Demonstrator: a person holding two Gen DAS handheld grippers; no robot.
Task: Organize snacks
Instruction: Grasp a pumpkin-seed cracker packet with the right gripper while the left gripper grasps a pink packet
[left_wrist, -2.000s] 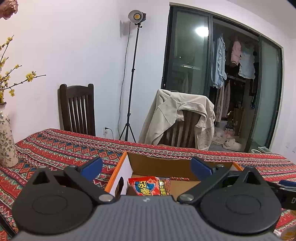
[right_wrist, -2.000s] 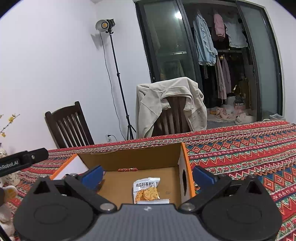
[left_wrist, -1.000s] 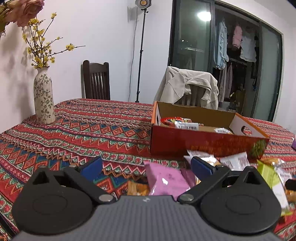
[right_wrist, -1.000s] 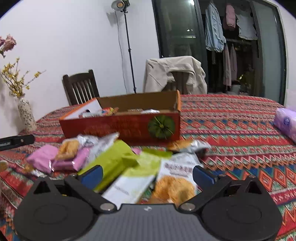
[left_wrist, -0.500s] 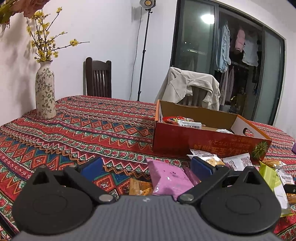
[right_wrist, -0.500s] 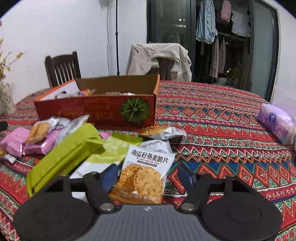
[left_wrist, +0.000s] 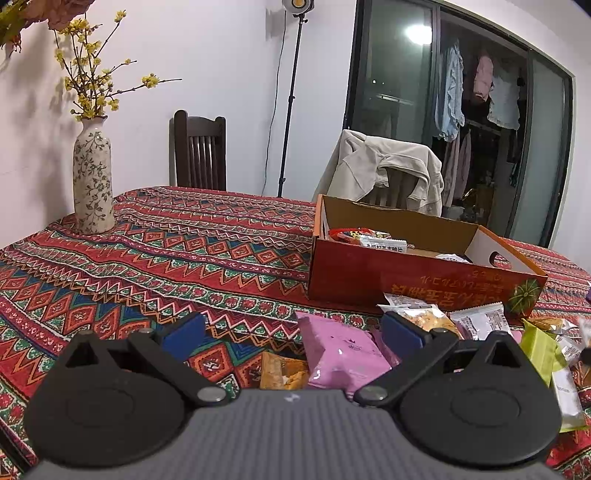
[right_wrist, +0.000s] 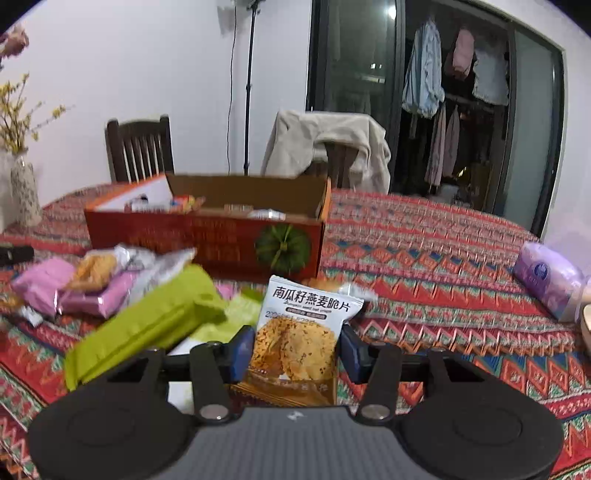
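From your left wrist view, much of the snack pile is hidden: the left gripper (left_wrist: 291, 334) body covers the lower edge of the pink packet (left_wrist: 341, 356) and most of a small orange packet (left_wrist: 282, 369), and the green packets (left_wrist: 541, 349) run out of sight behind your right-hand finger mount. The print on the packets inside the cardboard box (left_wrist: 406, 277) is too small to read. Your left fingers stand wide apart and hold nothing. The pink packet lies on the tablecloth (left_wrist: 166, 266) between them, closer to the right-hand finger, whose blue pad (left_wrist: 400, 334) overlaps a clear crisp packet (left_wrist: 424, 317). The box sits beyond the fingertips, ahead and to the right. A flowered vase (left_wrist: 92, 177) stands far off to the left.

From your right wrist view, the scene is motion-blurred, so the box's contents and the pile to the left are hard to make out. The bottom of the oat crisp packet (right_wrist: 299, 332) is cut off by the gripper body. Your right gripper (right_wrist: 295, 349) has narrowed onto that packet: both blue pads (right_wrist: 242, 350) press its sides and it stands upright between them, its top edge rising past the fingertips. The long green packet (right_wrist: 147, 321) lies just left of the left-hand finger. The box (right_wrist: 207, 243) sits straight ahead beyond the fingertips. A purple tissue pack (right_wrist: 546, 284) lies well off to the right.
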